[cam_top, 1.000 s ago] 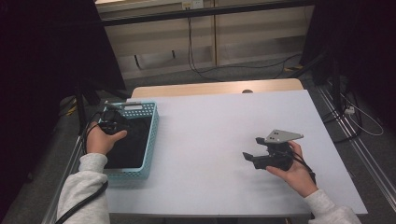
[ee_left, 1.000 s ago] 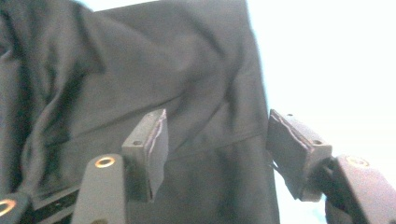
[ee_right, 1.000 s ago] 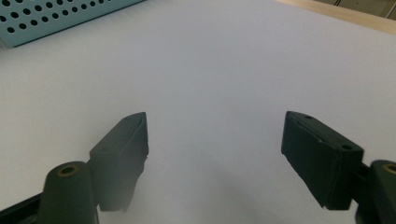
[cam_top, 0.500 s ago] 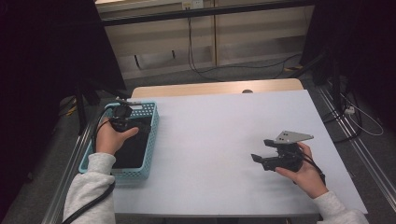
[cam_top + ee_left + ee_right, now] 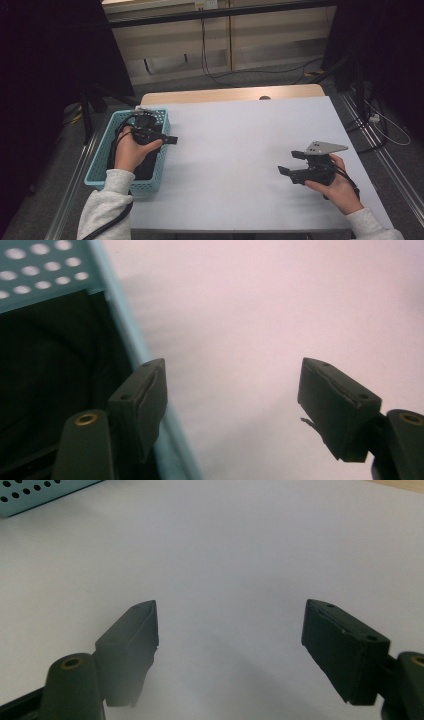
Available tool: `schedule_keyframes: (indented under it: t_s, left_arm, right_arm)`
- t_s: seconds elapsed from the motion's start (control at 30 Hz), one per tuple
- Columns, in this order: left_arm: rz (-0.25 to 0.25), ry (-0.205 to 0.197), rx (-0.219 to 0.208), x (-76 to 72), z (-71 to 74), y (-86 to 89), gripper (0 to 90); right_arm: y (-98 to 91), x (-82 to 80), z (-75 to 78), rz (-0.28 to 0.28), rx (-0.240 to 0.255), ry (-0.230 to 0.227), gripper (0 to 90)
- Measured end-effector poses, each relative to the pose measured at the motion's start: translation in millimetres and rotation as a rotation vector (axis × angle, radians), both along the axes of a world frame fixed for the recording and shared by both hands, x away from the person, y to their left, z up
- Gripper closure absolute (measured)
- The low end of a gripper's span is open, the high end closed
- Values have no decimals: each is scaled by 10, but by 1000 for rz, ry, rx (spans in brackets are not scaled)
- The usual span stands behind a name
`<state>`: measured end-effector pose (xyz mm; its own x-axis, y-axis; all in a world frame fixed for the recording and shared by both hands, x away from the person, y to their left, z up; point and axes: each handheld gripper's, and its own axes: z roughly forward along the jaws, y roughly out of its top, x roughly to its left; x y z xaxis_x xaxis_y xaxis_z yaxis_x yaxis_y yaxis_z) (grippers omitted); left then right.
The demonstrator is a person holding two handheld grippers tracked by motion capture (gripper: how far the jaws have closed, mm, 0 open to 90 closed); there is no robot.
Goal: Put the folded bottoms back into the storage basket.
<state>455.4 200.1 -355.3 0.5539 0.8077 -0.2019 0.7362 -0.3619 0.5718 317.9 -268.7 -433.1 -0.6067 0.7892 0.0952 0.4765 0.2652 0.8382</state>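
High view: teal basket [image 5: 102, 165] at white table's [image 5: 240, 145] left edge, grippers [image 5: 167, 140] [image 5: 286, 172] wide, empty; cables on floor behind.

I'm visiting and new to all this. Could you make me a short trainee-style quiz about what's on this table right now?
1. True or false: the right gripper holds something.
2. Which gripper is at the turquoise basket? A left, B right.
3. What colour is the thing lying inside the basket?

Key
1. False: its jaws stand open over the bare white table.
2. A: the left gripper juts over the basket's right rim, jaws open and empty, having just been opening.
3. Black.
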Motion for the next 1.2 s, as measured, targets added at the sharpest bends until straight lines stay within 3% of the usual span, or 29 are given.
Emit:
schedule_keyframes:
  t_s: [0.6, 1.2]
  left_arm:
    - [-123, -27, -59, -256, -110, -382, 224]
    - [-201, 2, -116, -492, -411, -416, 186]
  right_arm:
    - [-91, -90, -28, 0, -19, 11, 220]
    - [-109, -185, -42, -4, -41, 13, 220]
